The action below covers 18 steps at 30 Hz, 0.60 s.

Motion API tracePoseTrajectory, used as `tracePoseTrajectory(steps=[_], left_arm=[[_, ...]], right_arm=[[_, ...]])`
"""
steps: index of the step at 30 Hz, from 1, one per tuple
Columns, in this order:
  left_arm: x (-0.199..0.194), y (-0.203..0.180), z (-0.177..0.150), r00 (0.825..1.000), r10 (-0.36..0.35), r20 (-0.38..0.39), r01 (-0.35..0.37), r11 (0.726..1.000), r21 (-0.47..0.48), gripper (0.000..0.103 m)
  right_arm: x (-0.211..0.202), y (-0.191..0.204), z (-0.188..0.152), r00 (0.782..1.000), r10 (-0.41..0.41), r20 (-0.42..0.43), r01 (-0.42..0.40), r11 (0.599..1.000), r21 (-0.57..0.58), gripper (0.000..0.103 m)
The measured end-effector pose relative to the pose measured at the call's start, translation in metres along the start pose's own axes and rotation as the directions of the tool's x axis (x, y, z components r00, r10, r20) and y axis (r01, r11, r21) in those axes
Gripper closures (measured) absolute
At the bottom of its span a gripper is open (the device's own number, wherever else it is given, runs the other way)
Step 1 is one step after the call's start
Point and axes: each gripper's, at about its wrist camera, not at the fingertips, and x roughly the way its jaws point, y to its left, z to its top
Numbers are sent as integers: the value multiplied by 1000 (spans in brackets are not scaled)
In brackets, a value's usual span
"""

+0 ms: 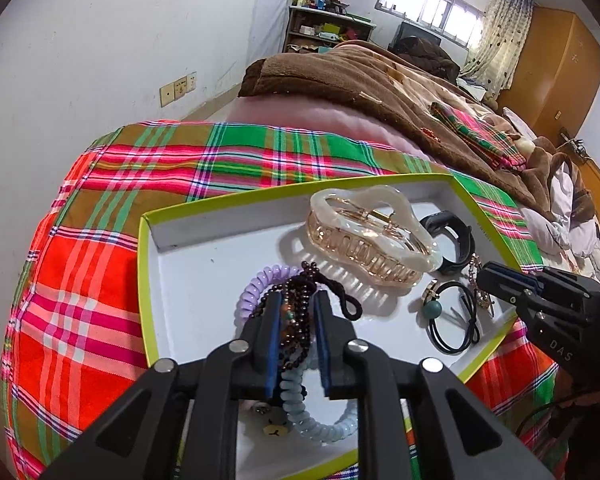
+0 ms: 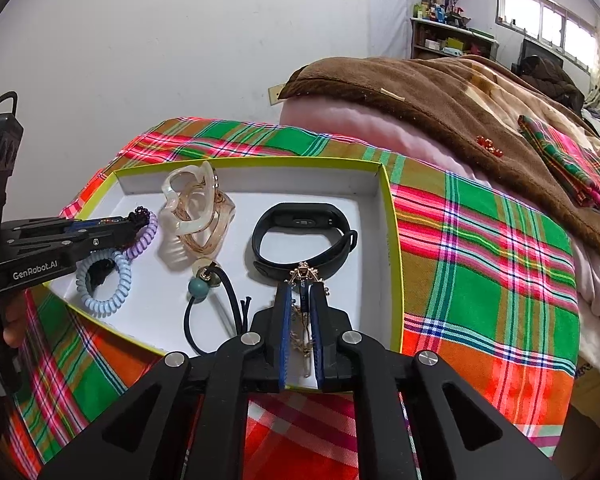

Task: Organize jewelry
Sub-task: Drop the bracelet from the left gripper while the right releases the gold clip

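A white tray with a lime-green rim (image 1: 144,264) (image 2: 394,240) lies on a plaid cloth. My left gripper (image 1: 296,300) (image 2: 134,220) is shut on a dark bead bracelet (image 1: 296,320) over the tray's left part, above a purple coil hair tie (image 1: 256,284) (image 2: 146,236) and a pale blue coil hair tie (image 1: 320,424) (image 2: 104,280). My right gripper (image 2: 304,288) (image 1: 484,276) is shut on a gold chain piece (image 2: 302,276) near the tray's front. A cream hair claw (image 1: 364,236) (image 2: 196,212), a black smart band (image 2: 300,236) (image 1: 452,240) and a black hair elastic with a teal bead (image 1: 452,320) (image 2: 200,288) lie in the tray.
The plaid cloth (image 1: 100,264) (image 2: 480,248) covers the bed's end. A brown blanket (image 1: 360,80) (image 2: 420,92) lies beyond it with a folded plaid cloth (image 2: 572,164) and small red beads (image 2: 490,146) on it. A white wall (image 1: 100,60) is on the left.
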Motion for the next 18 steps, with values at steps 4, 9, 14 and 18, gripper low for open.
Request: tracePoseTrajectory(steps=[4,9,14,18], left_arm=[[-2,-3,1,1000,-2,3,2,1000,4,77],[-7,-6,0,1000,-1,13,1,1000,6,67],[-14,-8,-1,1000,2,25,-2,1000,5,60],[-23,-12,-4,999,13,40,-13,1000,7,58]], right_arm=[[-2,-1,1,1000,-1,8,1,1000,7,90],[-4,-1,0,1000,-5,13,4,1000,13,88],[-9,0,-1,1000,1,27,-2,1000,28,83],[-17,2,-1,999,9,48,-11,999,39,61]])
